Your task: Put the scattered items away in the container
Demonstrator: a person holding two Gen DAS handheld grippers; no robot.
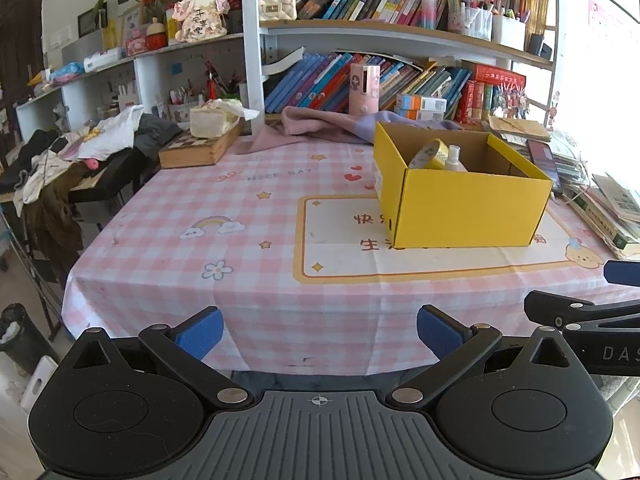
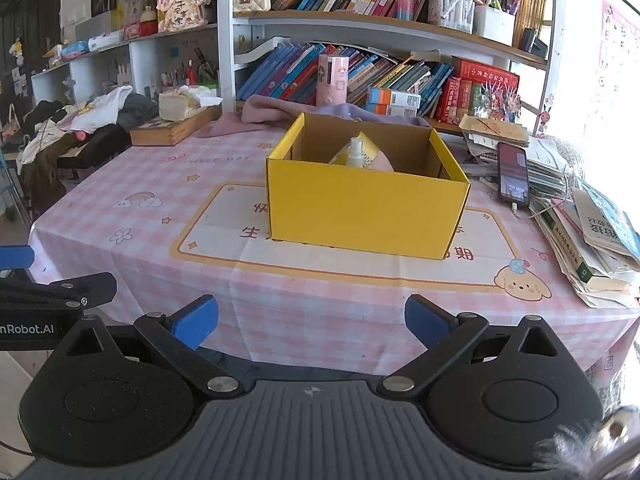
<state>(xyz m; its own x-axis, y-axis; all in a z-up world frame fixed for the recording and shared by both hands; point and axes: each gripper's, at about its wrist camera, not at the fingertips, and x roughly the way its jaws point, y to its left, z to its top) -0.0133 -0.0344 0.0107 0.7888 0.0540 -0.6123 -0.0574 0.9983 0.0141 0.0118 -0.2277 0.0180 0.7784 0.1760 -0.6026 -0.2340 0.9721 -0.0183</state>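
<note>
Left gripper (image 1: pixel 319 330): jaws spread wide, nothing between the blue pads, poised over the near edge of the bench (image 1: pixel 168 248). Right gripper (image 2: pixel 311 320): jaws likewise wide apart and empty, at the same near edge; each gripper shows partly at the border of the other's view. Yellow box (image 2: pixel 366 210): open-topped, standing on the checked cloth well beyond both grippers, at about 1 o'clock from the left jaws and 12 o'clock from the right. Contents: white spray bottle (image 2: pixel 355 154) upright, yellow tape roll (image 1: pixel 431 155) leaning beside it, both cut off below by the box wall; a pinkish item behind the bottle is hard to identify. Phone (image 2: pixel 513 178): lying at 3 o'clock of the box, beside stacked books.
</note>
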